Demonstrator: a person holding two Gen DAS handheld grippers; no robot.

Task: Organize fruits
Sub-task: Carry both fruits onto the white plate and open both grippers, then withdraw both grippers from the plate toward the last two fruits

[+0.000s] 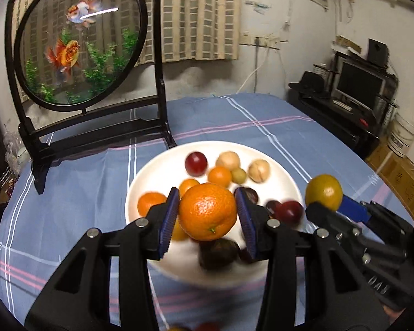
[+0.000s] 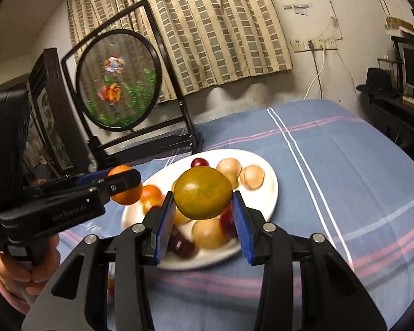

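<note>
My left gripper (image 1: pixel 207 210) is shut on a bright orange (image 1: pixel 207 211) and holds it above the near part of a white plate (image 1: pixel 287 176). My right gripper (image 2: pixel 203 196) is shut on a yellow-green citrus fruit (image 2: pixel 202 192) above the same plate (image 2: pixel 270 190). Each gripper shows in the other view: the right one with its fruit (image 1: pixel 323 192) at the plate's right, the left one with its orange (image 2: pixel 125 190) at the plate's left. The plate holds several small fruits: red grapes (image 1: pixel 196 163), small oranges (image 1: pixel 220 176), tan longans (image 1: pixel 259 170).
The plate sits on a blue striped tablecloth (image 1: pixel 262 127). A black-framed round goldfish screen (image 1: pixel 80 41) stands at the back left of the table. A TV stand with a monitor (image 1: pixel 361 85) and boxes lie to the right. Small fruits lie at the near edge (image 1: pixel 196 327).
</note>
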